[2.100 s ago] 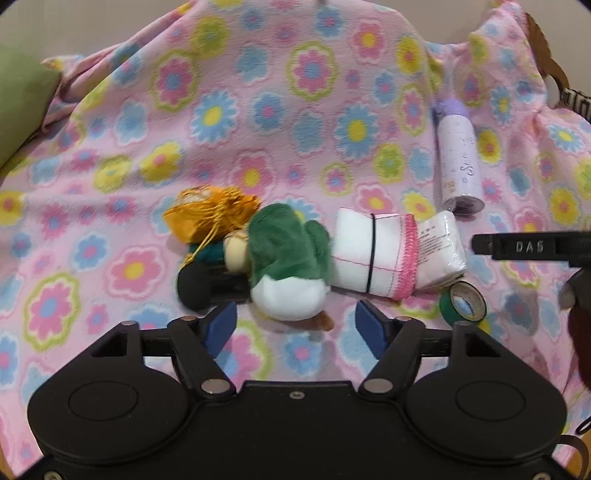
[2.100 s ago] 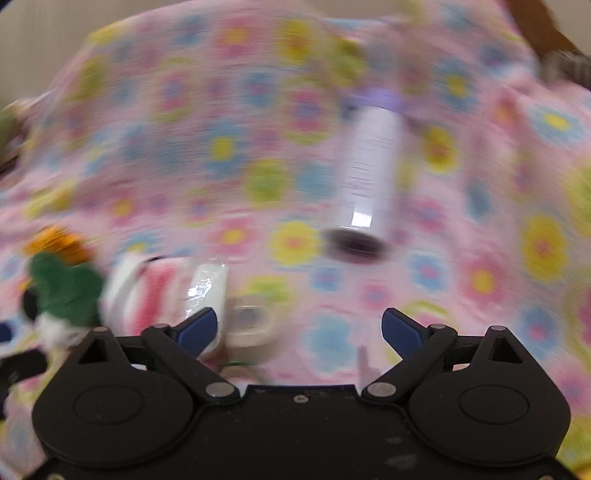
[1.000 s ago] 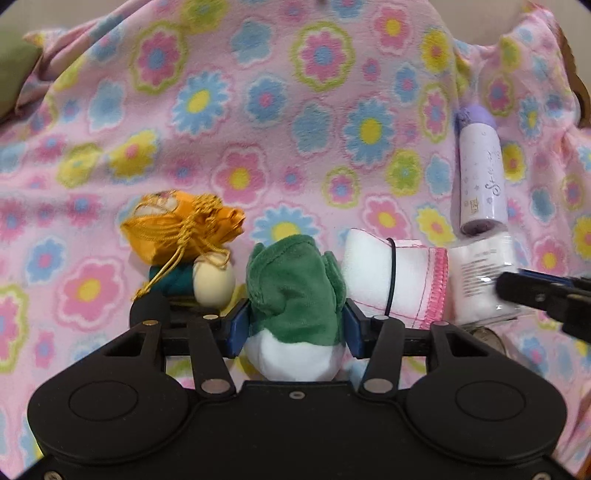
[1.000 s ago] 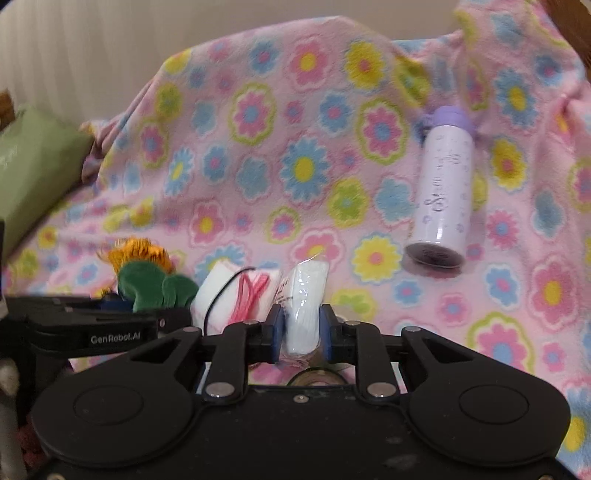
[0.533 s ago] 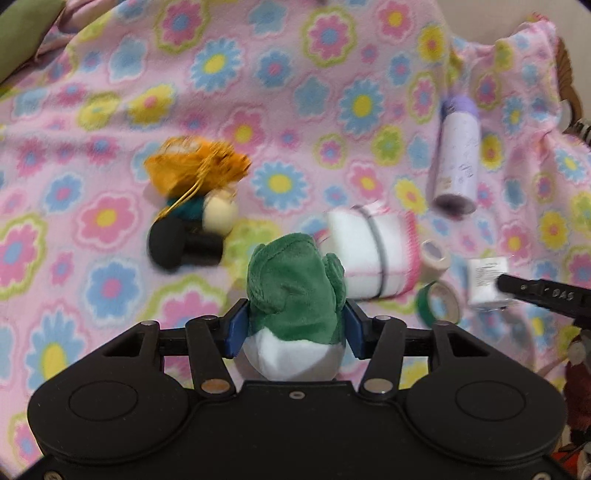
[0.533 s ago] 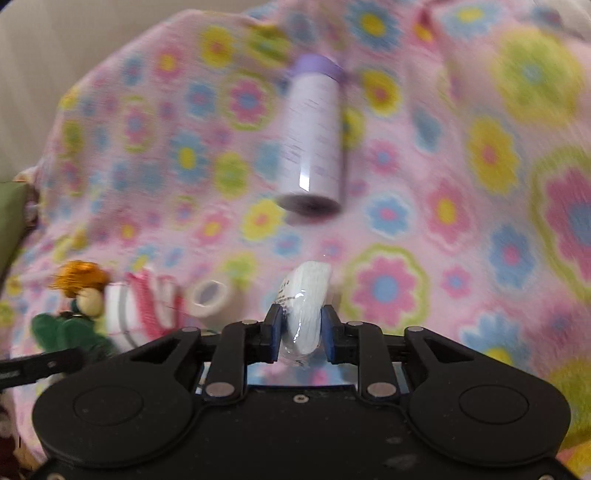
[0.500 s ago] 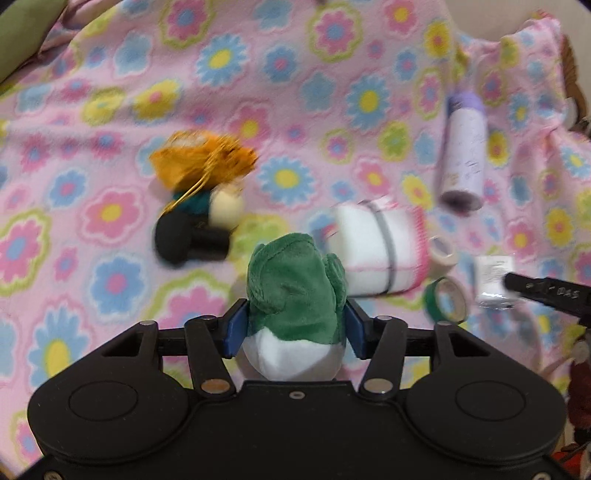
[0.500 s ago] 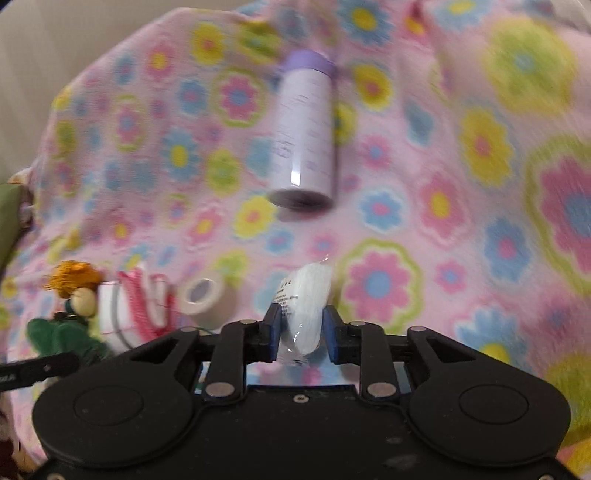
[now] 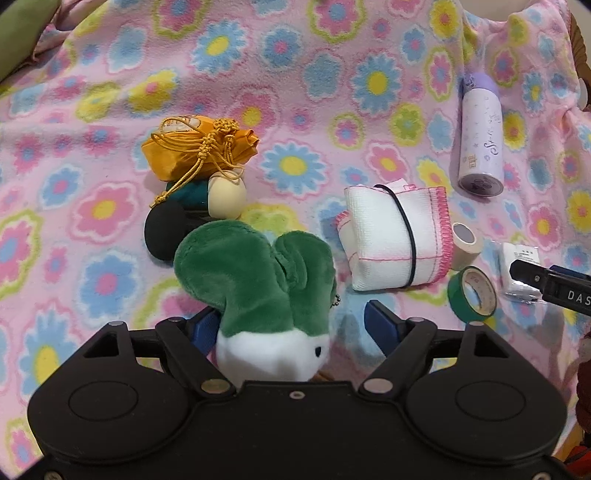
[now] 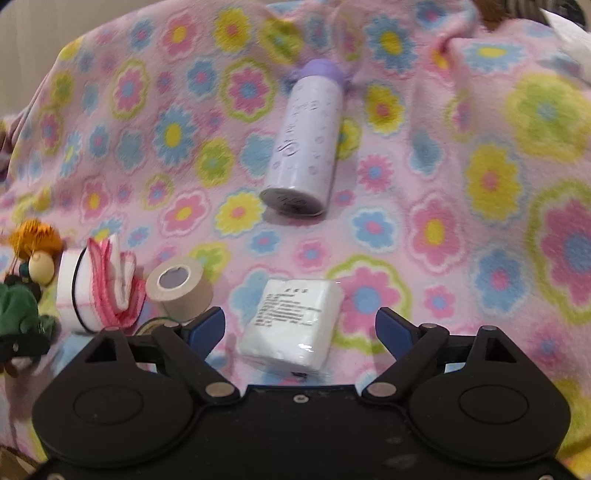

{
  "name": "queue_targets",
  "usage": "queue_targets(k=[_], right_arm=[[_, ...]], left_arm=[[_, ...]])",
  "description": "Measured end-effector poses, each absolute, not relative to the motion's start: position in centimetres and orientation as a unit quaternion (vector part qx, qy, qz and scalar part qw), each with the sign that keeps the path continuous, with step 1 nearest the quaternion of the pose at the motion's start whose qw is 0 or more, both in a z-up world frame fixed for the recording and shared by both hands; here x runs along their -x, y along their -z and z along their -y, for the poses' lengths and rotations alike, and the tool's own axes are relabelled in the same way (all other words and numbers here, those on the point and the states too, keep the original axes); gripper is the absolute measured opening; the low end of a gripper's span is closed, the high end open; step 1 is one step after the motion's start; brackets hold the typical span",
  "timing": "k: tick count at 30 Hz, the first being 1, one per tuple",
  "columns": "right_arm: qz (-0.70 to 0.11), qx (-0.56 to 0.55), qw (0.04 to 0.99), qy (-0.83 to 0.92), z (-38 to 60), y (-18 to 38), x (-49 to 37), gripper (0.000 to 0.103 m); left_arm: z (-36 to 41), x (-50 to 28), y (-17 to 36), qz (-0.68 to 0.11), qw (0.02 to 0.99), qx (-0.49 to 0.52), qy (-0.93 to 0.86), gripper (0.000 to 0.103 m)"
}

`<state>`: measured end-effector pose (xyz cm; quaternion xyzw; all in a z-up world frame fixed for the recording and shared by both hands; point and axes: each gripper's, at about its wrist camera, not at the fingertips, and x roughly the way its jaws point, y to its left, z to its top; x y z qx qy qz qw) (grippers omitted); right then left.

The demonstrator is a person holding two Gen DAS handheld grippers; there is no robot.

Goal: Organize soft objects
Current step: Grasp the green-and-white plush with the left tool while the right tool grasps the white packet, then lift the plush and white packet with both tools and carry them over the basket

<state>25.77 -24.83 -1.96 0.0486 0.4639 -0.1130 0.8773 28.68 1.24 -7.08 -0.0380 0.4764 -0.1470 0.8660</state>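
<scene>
A green and white plush vegetable [image 9: 258, 295] rests on the flowered blanket [image 9: 295, 66] between the open jaws of my left gripper [image 9: 291, 328]; the right finger stands clear of it. A white tissue pack [image 10: 293, 321] lies flat on the blanket between the open jaws of my right gripper [image 10: 301, 326], touching neither finger. It also shows in the left wrist view [image 9: 517, 269]. A folded white cloth with pink edging and a black band [image 9: 395, 243] lies to the plush's right. An orange drawstring pouch [image 9: 199, 147] lies beside a small doll [image 9: 207, 203].
A lilac bottle [image 10: 306, 144] lies on its side at the back right. A beige tape roll [image 10: 179, 284] and a green tape roll [image 9: 474, 293] lie by the cloth. A green cushion [image 9: 22, 33] is at the far left.
Both grippers have opened. The left has let go of the plush, which now rests on the blanket. The right has let go of the tissue pack, which now lies flat.
</scene>
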Motion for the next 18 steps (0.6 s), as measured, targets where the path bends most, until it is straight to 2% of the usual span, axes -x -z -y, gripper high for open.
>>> queue_targets(k=[7,10,11,18], right_arm=[[-0.484,-0.021,0.868,0.112,24.1,3.0,-26.7,0.086],[-0.499,-0.024,0.858,0.115,24.2,3.6,-26.9,0.060],[-0.501,-0.024,0.858,0.116,24.3,3.6,-26.9,0.055],[-0.486,-0.041,0.866,0.108,24.5,1.4,-26.1,0.053]], left_arm=[[-0.9,-29.0,7.6,-0.477,0.867,0.039,0.140,0.077],[-1.0,-28.9,7.5,-0.473,0.869,0.040,0.136,0.065],[-1.0,-28.8,7.4,-0.468,0.873,0.036,0.129,0.055],[-2.0,-28.0,6.4,-0.465,0.874,0.061,0.129,0.051]])
